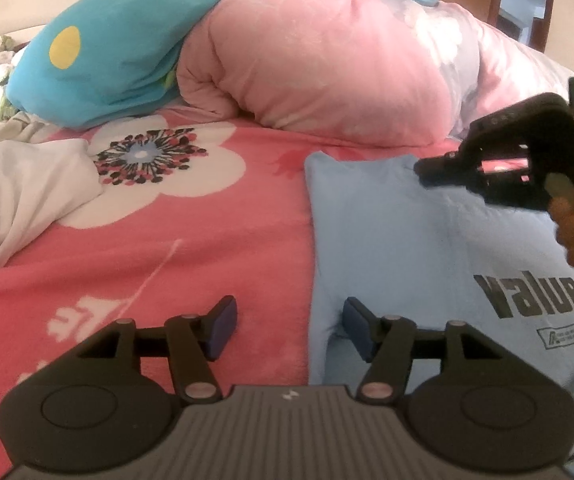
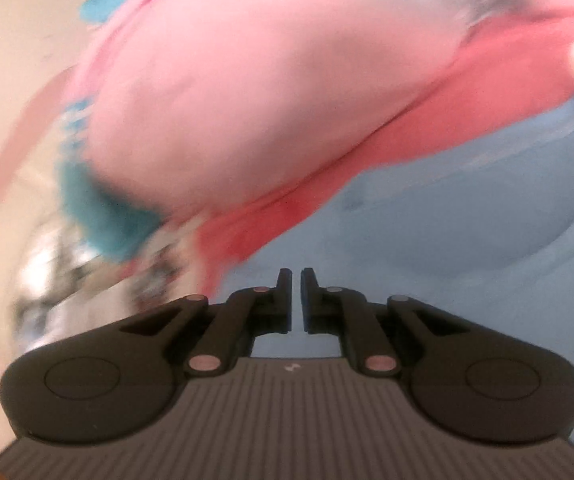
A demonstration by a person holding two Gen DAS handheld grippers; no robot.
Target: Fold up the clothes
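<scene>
Jaws of the left gripper (image 1: 286, 326) are being held apart, nothing gripped, straddling the left edge of the light blue T-shirt (image 1: 427, 248), which is being kept flat on the pink floral blanket (image 1: 175, 240). Jaws of the right gripper (image 2: 295, 296) are being held almost closed and empty over the shirt's far part, near the rolled pink duvet (image 1: 327, 68).

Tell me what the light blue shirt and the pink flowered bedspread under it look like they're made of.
Light blue shirt: likely thin cotton jersey, matte, lying flat with soft creases and printed lettering. Pink flowered bedspread: looks like fleece or plush, its surface slightly fuzzy; the weave is too blurred to confirm.
</scene>
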